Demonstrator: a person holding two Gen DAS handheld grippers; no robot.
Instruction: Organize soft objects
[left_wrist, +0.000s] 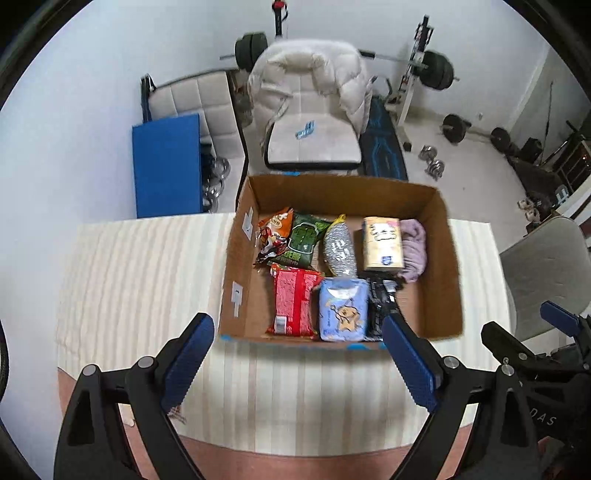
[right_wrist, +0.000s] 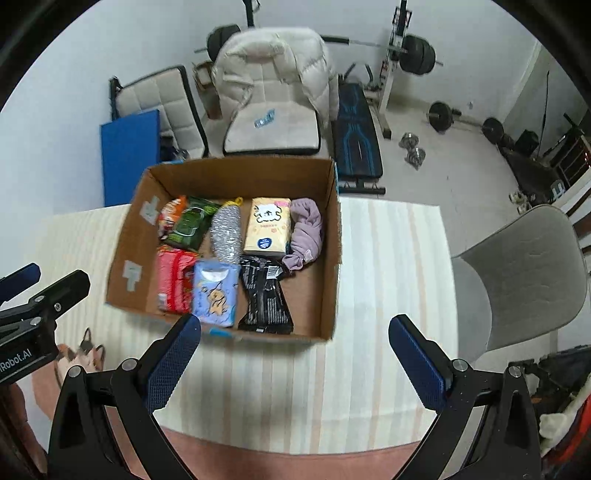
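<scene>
A cardboard box (left_wrist: 439, 266) (right_wrist: 328, 258) stands on a striped tablecloth (left_wrist: 147, 266) (right_wrist: 384, 266). In it lie a red packet (left_wrist: 295, 302) (right_wrist: 171, 282), a blue tissue pack (left_wrist: 343, 308) (right_wrist: 216, 295), a black packet (left_wrist: 380, 299) (right_wrist: 264, 295), a green packet (left_wrist: 306, 240) (right_wrist: 190, 223), an orange snack bag (left_wrist: 273, 234), a silver scourer (left_wrist: 340, 249) (right_wrist: 225, 232), a yellow tissue pack (left_wrist: 382, 242) (right_wrist: 267, 227) and a purple cloth (left_wrist: 415, 249) (right_wrist: 306, 230). My left gripper (left_wrist: 299, 332) is open and empty before the box. My right gripper (right_wrist: 295, 332) is open and empty too.
A white chair with a puffy jacket (left_wrist: 310, 96) (right_wrist: 273, 81) stands behind the table. A blue mat (left_wrist: 168, 166), a weight bench (right_wrist: 356, 136), barbells and dumbbells (left_wrist: 434, 162) fill the room. A grey chair (right_wrist: 524, 277) is at the table's right.
</scene>
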